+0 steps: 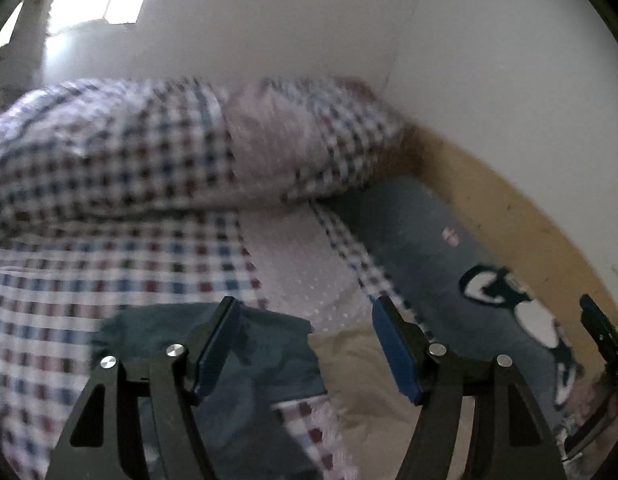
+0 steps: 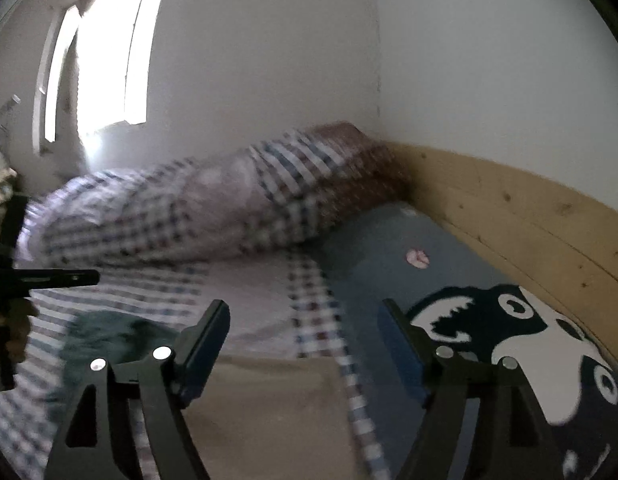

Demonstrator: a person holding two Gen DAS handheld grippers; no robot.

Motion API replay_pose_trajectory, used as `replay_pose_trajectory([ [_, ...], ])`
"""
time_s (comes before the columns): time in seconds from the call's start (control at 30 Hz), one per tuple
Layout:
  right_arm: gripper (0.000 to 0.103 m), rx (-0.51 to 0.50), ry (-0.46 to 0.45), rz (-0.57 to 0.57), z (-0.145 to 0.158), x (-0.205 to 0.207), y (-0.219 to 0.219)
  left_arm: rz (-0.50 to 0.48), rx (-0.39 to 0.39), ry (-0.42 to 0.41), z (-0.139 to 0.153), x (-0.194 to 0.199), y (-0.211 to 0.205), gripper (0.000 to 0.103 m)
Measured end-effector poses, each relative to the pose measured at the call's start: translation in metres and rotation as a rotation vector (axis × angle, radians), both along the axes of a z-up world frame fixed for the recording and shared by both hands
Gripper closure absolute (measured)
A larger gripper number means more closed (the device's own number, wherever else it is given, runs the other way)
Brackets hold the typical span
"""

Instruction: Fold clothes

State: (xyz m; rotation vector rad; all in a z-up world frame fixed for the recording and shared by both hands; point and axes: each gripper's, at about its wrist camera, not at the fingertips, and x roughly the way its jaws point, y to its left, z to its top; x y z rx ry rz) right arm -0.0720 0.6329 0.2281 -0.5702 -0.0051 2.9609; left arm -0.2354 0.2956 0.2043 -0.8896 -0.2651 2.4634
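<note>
both grippers tilted down over bed, jaws apart, empty: left gripper [image 1: 305, 344], right gripper [image 2: 305, 344].

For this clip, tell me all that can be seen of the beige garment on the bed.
The beige garment is plain, matte woven-looking cloth with no print. It lies flat on the checked cover, its far edge straight. A dark green cloth sits at its left, apparently touching; the grey printed fabric lies to its right. Both open tongs frame it; neither grips it. Its near end is out of view.
</note>
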Motion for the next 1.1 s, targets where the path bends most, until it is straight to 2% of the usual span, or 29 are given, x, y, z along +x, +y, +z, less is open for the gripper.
replay_pose_trajectory([
  [0.1, 0.018, -0.004, 0.076, 0.069, 0.046, 0.056, -0.030, -0.015, 0.072, 0.068, 0.051, 0.053, -0.056, 0.029],
  [0.2, 0.014, 0.002, 0.151, 0.139, 0.094, 0.111, -0.060, -0.014, 0.143, 0.146, 0.109, 0.112, -0.107, 0.020],
  [0.37, 0.010, 0.021, 0.270, 0.181, 0.174, 0.198, -0.107, -0.020, 0.261, 0.310, 0.212, 0.225, -0.181, 0.019],
  [0.43, 0.008, 0.022, 0.311, 0.192, 0.201, 0.229, -0.124, -0.026, 0.295, 0.385, 0.247, 0.275, -0.205, 0.018],
  [0.57, 0.003, 0.030, 0.399, 0.202, 0.250, 0.297, -0.161, -0.032, 0.303, 0.478, 0.295, 0.359, -0.245, 0.015],
  [0.7, 0.000, 0.030, 0.452, 0.234, 0.280, 0.350, -0.191, -0.032, 0.279, 0.521, 0.320, 0.423, -0.277, 0.011],
  [0.83, 0.000, -0.021, 0.452, 0.313, 0.296, 0.390, -0.221, -0.013, 0.242, 0.533, 0.323, 0.467, -0.306, 0.009],
  [0.93, 0.000, -0.032, 0.469, 0.334, 0.295, 0.409, -0.240, 0.019, 0.210, 0.545, 0.310, 0.492, -0.320, 0.002],
  [1.1, 0.000, -0.071, 0.451, 0.389, 0.268, 0.419, -0.276, 0.081, 0.173, 0.503, 0.269, 0.496, -0.338, 0.001],
])
